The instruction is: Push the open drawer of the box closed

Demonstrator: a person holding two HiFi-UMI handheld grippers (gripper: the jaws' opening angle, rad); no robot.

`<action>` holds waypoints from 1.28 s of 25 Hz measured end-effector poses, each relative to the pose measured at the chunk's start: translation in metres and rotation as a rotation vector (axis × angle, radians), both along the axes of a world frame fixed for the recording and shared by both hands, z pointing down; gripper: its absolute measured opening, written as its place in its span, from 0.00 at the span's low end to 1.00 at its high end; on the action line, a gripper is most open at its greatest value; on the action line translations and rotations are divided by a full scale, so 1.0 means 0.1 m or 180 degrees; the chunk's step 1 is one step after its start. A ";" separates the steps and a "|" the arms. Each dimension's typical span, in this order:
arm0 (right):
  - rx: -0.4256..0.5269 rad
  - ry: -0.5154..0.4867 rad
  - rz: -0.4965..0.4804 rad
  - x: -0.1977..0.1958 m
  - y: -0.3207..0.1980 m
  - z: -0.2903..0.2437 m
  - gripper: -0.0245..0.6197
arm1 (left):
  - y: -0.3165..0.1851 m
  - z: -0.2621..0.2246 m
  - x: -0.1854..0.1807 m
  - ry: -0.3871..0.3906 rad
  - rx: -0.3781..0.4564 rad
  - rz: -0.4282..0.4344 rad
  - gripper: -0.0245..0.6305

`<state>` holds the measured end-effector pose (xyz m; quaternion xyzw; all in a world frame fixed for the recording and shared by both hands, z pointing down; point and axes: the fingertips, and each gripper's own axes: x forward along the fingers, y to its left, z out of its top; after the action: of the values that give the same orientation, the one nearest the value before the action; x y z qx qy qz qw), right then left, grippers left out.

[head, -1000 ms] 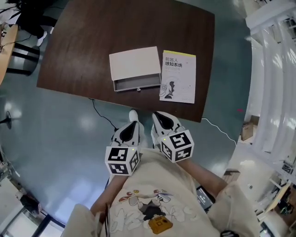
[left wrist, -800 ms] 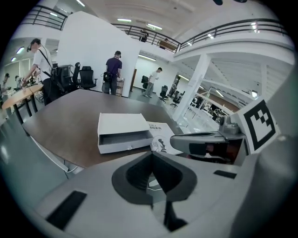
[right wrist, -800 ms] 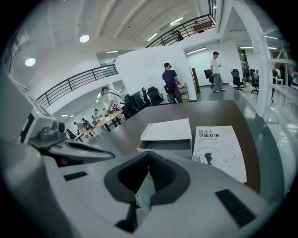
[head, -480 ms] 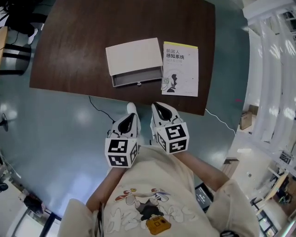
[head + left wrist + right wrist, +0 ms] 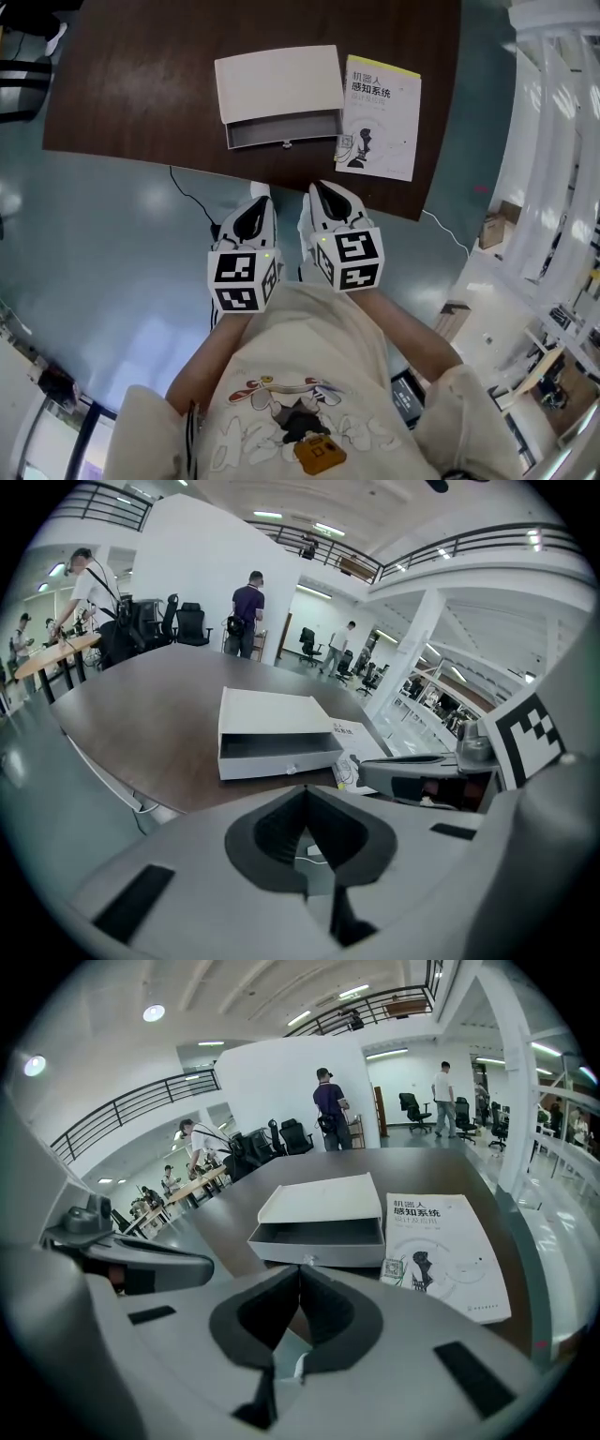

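Left hand-held gripper [image 5: 263,202] and right hand-held gripper [image 5: 320,187] have both edged forward over the last second. The table [image 5: 141,75] was well ahead of them then, and its near edge now lies just past their tips in the head view.

Nearest the camera is the person's cream shirt [image 5: 300,375] with a cartoon print. Beyond it the two grippers sit side by side over the blue-grey floor [image 5: 112,244], where a dark cable [image 5: 192,202] trails from under the table. Each gripper view shows its own jaws pressed together with nothing between them.

On the dark wooden table lies the box [image 5: 278,84], flat, pale and plain-topped. Its drawer [image 5: 286,131] is pulled out toward the near side, a shallow grey tray with a small knob [image 5: 286,144] at the middle of its front.

Shadow darkens the drawer's inside, and how far it runs back under the box top cannot be seen. The head view cuts off the table's far and left edges.

The drawer front faces the grippers, and its knob lines up roughly with the gap between them. Box and grippers are apart, with the table edge between. A white book [image 5: 380,117] with a yellow top band lies just right of the box; whether they touch is unclear. Far behind, people [image 5: 247,611] stand in an open office.
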<state>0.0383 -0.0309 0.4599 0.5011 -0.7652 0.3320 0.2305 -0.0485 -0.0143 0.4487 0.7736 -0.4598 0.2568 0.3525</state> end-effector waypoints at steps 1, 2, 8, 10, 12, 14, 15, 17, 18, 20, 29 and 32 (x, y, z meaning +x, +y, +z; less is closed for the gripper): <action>-0.0021 0.0011 0.0003 0.00 -0.01 0.04 0.05 | -0.02 0.03 -0.01 -0.0005 -0.0005 -0.0004 0.05; -0.0038 0.0024 0.0004 0.00 -0.02 0.08 0.05 | -0.04 0.07 -0.01 -0.0011 -0.0005 -0.0002 0.05; -0.0107 0.0051 -0.0013 -0.03 -0.12 0.24 0.05 | -0.16 0.22 0.01 -0.0032 -0.0025 0.0084 0.05; -0.0128 0.0054 -0.0016 -0.04 -0.16 0.29 0.05 | -0.20 0.27 0.01 -0.0032 -0.0033 0.0095 0.05; -0.0145 0.0067 -0.0008 -0.03 -0.20 0.34 0.05 | -0.24 0.35 0.01 -0.0011 -0.0064 0.0094 0.05; -0.0165 0.0078 0.0001 -0.04 -0.24 0.41 0.05 | -0.27 0.44 0.00 0.0003 -0.0107 0.0078 0.06; -0.0180 0.0079 0.0003 -0.04 -0.25 0.45 0.06 | -0.29 0.49 -0.01 0.0001 -0.0125 0.0063 0.07; -0.0219 0.0074 -0.0001 -0.05 -0.27 0.52 0.09 | -0.33 0.57 -0.02 -0.0008 -0.0155 0.0031 0.08; -0.0237 0.0072 -0.0003 -0.05 -0.27 0.54 0.11 | -0.35 0.60 -0.02 -0.0012 -0.0168 0.0016 0.08; -0.0258 0.0070 -0.0005 -0.06 -0.28 0.55 0.15 | -0.38 0.62 -0.03 -0.0016 -0.0188 -0.0006 0.10; -0.0331 0.0051 -0.0005 -0.15 -0.36 0.69 0.27 | -0.56 0.79 -0.14 0.0004 -0.0260 -0.0125 0.20; -0.0352 0.0094 0.0075 -0.09 -0.41 0.73 0.32 | -0.62 0.85 -0.19 -0.0051 -0.0285 -0.0175 0.26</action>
<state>0.0296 -0.0722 0.5328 0.5014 -0.7363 0.3691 0.2651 -0.0679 -0.0763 0.5338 0.7420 -0.4717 0.2735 0.3900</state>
